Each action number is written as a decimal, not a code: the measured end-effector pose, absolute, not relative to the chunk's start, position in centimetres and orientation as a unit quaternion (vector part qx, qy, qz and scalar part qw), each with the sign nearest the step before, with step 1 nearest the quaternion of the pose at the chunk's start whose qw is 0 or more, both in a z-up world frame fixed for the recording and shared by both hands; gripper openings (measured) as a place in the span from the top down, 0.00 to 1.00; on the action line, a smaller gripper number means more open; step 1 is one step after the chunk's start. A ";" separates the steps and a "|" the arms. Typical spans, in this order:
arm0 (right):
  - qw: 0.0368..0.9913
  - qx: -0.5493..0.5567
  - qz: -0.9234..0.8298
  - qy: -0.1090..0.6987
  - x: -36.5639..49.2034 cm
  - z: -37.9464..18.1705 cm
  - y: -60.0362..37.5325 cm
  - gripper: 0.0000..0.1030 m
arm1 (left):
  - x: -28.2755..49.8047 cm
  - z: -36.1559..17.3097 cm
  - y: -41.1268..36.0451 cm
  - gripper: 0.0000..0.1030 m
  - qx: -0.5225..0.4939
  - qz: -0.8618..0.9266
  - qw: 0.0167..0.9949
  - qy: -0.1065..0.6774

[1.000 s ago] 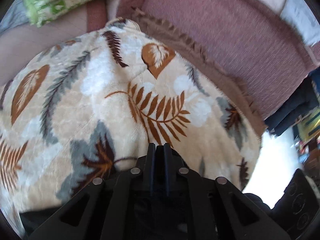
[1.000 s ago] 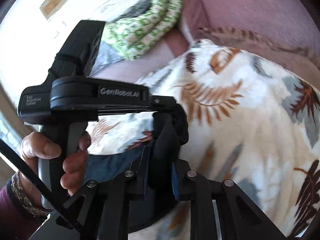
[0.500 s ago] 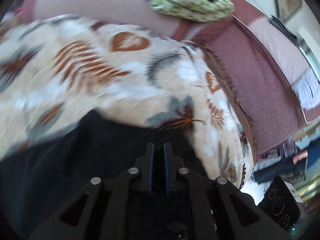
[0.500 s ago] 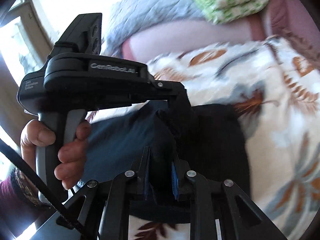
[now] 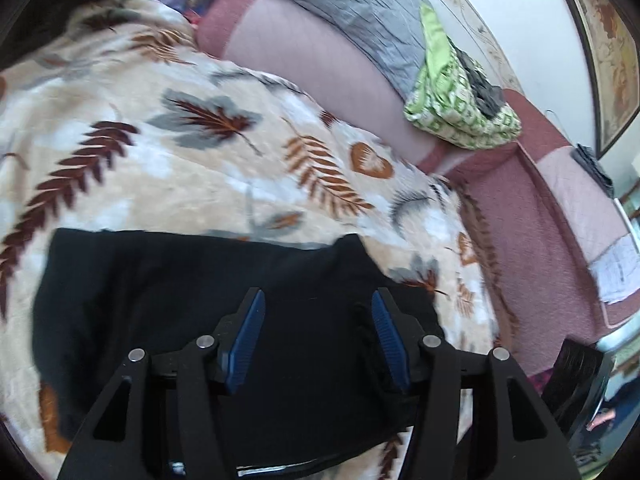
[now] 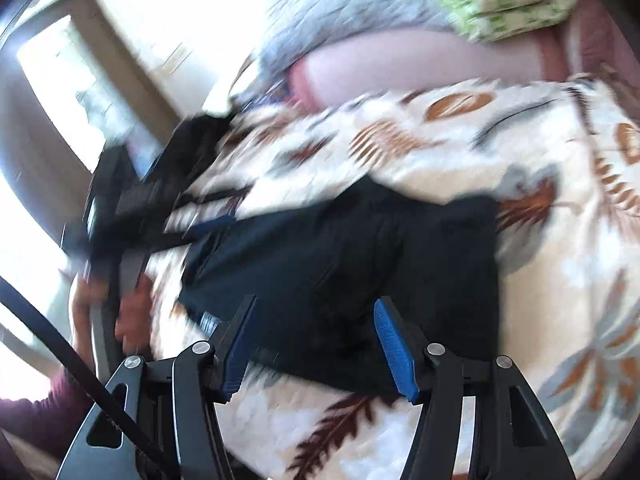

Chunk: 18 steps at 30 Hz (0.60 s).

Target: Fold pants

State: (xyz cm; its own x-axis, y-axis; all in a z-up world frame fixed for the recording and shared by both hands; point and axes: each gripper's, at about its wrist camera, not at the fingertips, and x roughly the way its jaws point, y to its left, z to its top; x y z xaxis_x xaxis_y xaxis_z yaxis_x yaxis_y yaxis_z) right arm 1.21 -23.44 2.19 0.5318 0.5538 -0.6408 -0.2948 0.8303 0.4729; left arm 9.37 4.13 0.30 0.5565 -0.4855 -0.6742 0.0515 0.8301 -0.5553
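Pants: the dark pants lie folded into a flat block on the leaf-print blanket, toward its near edge; in the right wrist view the same block is blurred but its far right corner reads as fairly square

Left hand-held gripper: the left hand-held gripper hangs over the near part of the pants with its jaws standing apart — they have just been opening; dark cloth shows under the gap, and a fold of it rises beside the right blue pad, but I cannot tell whether that pad touches it, and nothing is pinched

Right hand-held gripper: the right hand-held gripper is also parted, its jaws just opened, poised above the near edge of the pants with nothing gripped between the blue pads

Person: a hand wrapped round the handle of the other gripper shows at the left of the right wrist view, heavily blurred, with a dark red sleeve below it

Bed surroundings: a pink bolster runs along the far edge of the blanket, a grey quilt behind it — a green patterned bundle sits at the bolster's right end
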 end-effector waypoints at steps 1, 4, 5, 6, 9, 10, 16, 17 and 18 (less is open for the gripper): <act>0.862 0.172 0.237 0.414 2.0 2.2 -24.0 0.40 | 9.1 0.1 4.4 0.46 -0.243 -0.152 0.850 0.442; 0.840 0.245 0.235 0.423 5.1 0.7 -24.6 0.45 | 8.3 -0.3 5.4 0.46 -0.231 -0.138 0.859 0.436; 0.828 0.268 0.240 0.430 6.0 -0.1 -24.4 0.45 | 8.0 -0.4 5.6 0.46 -0.226 -0.134 0.863 0.431; 0.808 0.300 0.247 0.444 6.9 -1.5 -24.0 0.45 | 7.9 -0.4 5.6 0.46 -0.222 -0.132 0.866 0.428; 0.747 0.364 0.260 0.492 7.3 -5.2 -22.6 0.45 | 7.2 -0.5 5.9 0.40 -0.203 -0.124 0.878 0.416; 0.743 0.368 0.264 0.493 6.9 -5.8 -22.2 0.45 | 7.1 -0.5 6.0 0.38 -0.201 -0.121 0.880 0.413; 0.739 0.382 0.284 0.477 5.1 -4.3 -22.3 0.44 | 7.0 -0.2 6.4 0.38 -0.209 -0.118 0.885 0.398; 0.740 0.391 0.281 0.470 4.6 -4.0 -22.7 0.43 | 6.9 -0.1 6.3 0.37 -0.203 -0.112 0.889 0.395; 0.740 0.396 0.280 0.466 4.4 -3.8 -22.8 0.40 | 6.8 0.0 6.2 0.37 -0.192 -0.104 0.894 0.390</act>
State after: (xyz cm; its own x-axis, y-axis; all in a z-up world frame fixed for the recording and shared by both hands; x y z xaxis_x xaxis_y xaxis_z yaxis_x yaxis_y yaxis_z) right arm 4.40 -22.76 -3.79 0.4091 0.7839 -0.4670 -0.0463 0.5290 0.8474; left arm 6.83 6.19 0.05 0.6741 -0.3354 -0.6581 0.0350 0.9045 -0.4251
